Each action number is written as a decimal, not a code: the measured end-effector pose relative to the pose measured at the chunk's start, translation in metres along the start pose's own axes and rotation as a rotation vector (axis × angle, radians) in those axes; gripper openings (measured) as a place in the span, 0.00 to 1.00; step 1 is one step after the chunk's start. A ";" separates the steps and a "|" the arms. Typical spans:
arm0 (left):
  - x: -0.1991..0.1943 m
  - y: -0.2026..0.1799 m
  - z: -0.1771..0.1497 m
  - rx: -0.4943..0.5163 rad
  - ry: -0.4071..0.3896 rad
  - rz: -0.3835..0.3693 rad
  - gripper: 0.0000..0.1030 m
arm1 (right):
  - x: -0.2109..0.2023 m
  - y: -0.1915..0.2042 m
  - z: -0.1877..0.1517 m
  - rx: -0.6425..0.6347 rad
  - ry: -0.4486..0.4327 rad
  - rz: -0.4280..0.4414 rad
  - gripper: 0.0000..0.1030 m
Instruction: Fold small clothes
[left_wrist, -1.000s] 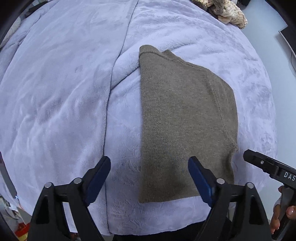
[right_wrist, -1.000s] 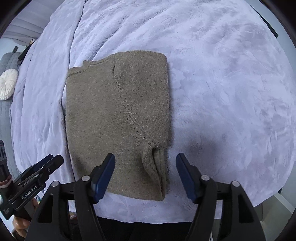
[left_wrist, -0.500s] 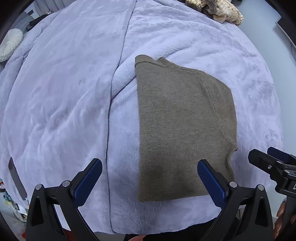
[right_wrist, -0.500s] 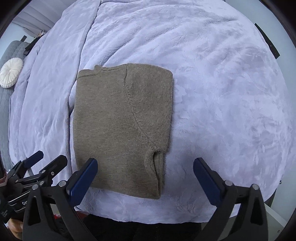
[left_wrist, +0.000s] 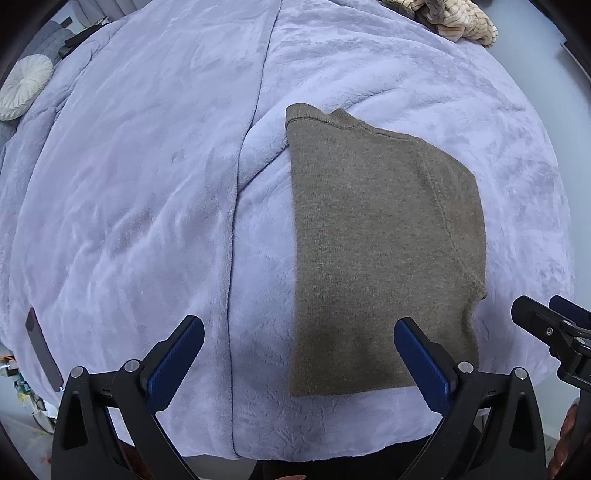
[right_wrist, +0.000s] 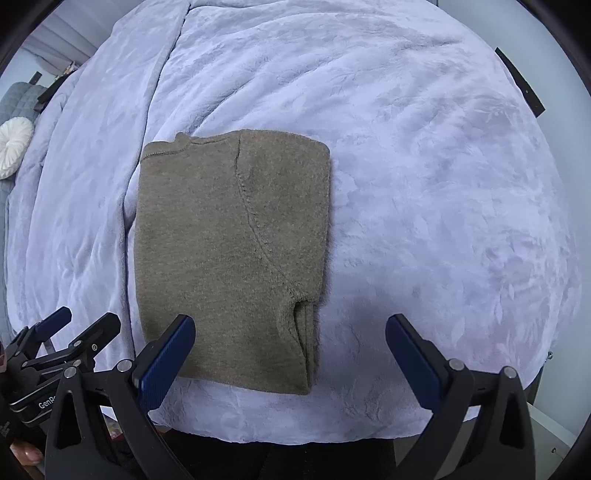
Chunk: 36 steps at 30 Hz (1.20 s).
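Observation:
A small olive-brown knit sweater (left_wrist: 384, 251) lies folded into a flat rectangle on the lilac fleece blanket (left_wrist: 147, 184); it also shows in the right wrist view (right_wrist: 229, 258), with its sleeve edges stacked at the near right corner. My left gripper (left_wrist: 299, 354) is wide open and empty, held above the sweater's near left edge. My right gripper (right_wrist: 290, 350) is wide open and empty, held above the sweater's near right corner. Each gripper shows at the edge of the other's view.
A pile of striped beige clothes (left_wrist: 458, 22) lies at the blanket's far right. A round white cushion (left_wrist: 24, 86) sits far left on a grey quilt. A dark flat bar (left_wrist: 42, 350) lies at the blanket's left edge. The bed's near edge runs just below the grippers.
Both grippers have opened wider and pulled back and up from the sweater, which stays folded and still on the blanket.

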<state>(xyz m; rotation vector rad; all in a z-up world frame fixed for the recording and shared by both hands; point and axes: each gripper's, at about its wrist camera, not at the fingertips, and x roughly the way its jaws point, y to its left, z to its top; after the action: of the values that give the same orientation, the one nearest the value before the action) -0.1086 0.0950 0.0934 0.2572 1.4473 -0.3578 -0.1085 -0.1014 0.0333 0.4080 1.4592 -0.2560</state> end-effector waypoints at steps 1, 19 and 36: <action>0.000 0.000 0.000 0.001 0.003 0.001 1.00 | 0.000 0.000 0.000 -0.001 0.001 -0.003 1.00; -0.001 -0.002 0.001 0.015 0.004 0.046 1.00 | -0.005 0.003 0.000 -0.028 -0.027 -0.056 1.00; -0.003 -0.001 0.001 0.012 0.006 0.045 1.00 | -0.007 0.005 0.000 -0.033 -0.033 -0.056 1.00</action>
<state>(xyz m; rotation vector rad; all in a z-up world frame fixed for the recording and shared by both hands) -0.1089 0.0939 0.0966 0.3003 1.4428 -0.3292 -0.1073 -0.0977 0.0412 0.3352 1.4424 -0.2817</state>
